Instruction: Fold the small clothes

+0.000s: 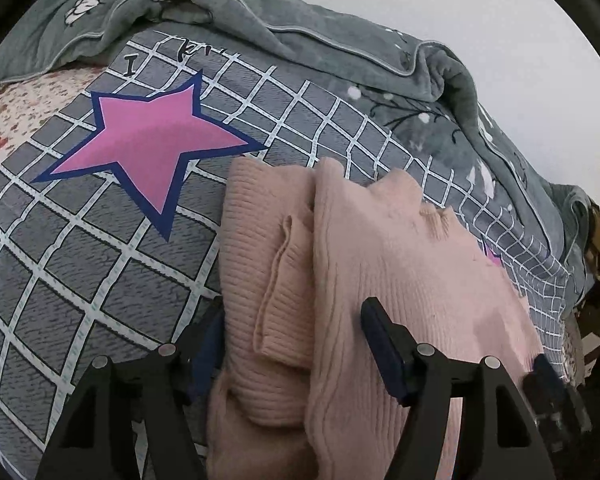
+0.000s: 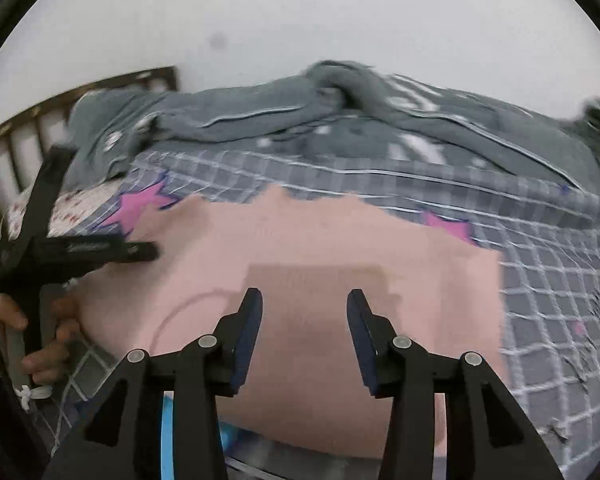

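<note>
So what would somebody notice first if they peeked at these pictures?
Probably the big pink star printed on the grey checked bedspread, up on the left of the left view. Next, the soft pink knitted sweater lying partly folded in the middle of the bed. A rumpled grey blanket is heaped behind it, by the wall.

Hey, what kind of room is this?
Most likely a bedroom: the pink knitted sweater lies on a bed with a grey checked bedsheet with pink stars, a rumpled grey plush blanket, and a brown slatted headboard.
</note>
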`<act>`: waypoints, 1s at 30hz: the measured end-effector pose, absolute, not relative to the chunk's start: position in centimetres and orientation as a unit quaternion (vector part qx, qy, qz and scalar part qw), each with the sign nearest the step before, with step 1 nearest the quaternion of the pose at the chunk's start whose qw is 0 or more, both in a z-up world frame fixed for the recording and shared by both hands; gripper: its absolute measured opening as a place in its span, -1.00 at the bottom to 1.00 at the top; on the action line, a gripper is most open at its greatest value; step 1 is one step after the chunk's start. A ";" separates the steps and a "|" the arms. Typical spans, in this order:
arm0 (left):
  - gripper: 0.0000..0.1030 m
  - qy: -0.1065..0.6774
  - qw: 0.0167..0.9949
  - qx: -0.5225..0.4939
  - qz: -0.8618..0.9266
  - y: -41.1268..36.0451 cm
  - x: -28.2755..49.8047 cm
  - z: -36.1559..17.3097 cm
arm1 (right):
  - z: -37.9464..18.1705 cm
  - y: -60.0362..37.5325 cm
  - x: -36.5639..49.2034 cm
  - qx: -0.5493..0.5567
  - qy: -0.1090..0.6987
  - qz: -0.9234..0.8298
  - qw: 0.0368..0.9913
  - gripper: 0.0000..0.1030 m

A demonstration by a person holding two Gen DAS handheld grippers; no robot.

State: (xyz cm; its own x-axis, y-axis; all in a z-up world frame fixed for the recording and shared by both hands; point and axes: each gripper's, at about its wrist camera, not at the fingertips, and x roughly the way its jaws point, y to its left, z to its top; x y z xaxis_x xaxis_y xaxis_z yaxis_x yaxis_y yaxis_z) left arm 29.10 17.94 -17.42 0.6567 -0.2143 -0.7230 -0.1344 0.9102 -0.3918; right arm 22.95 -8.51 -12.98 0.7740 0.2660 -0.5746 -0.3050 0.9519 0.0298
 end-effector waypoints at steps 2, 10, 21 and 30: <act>0.27 0.415 0.886 -0.207 -0.024 17.9 29.0 -17.3 | -14.3 -6.5 23.8 -0.070 0.312 0.125 0.939 -0.16; 0.26 0.424 0.876 -0.226 -0.036 18.2 29.0 -17.1 | -15.8 -6.5 28.0 -0.039 0.377 0.070 0.923 -0.14; 0.24 0.424 0.883 -0.200 -0.028 17.5 28.6 -17.1 | -16.3 -6.7 28.5 -0.022 0.368 0.069 0.927 -0.09; 0.24 0.416 0.886 -0.205 -0.022 17.4 28.1 -17.2 | -16.3 -6.3 28.3 -0.028 0.365 0.065 0.928 -0.09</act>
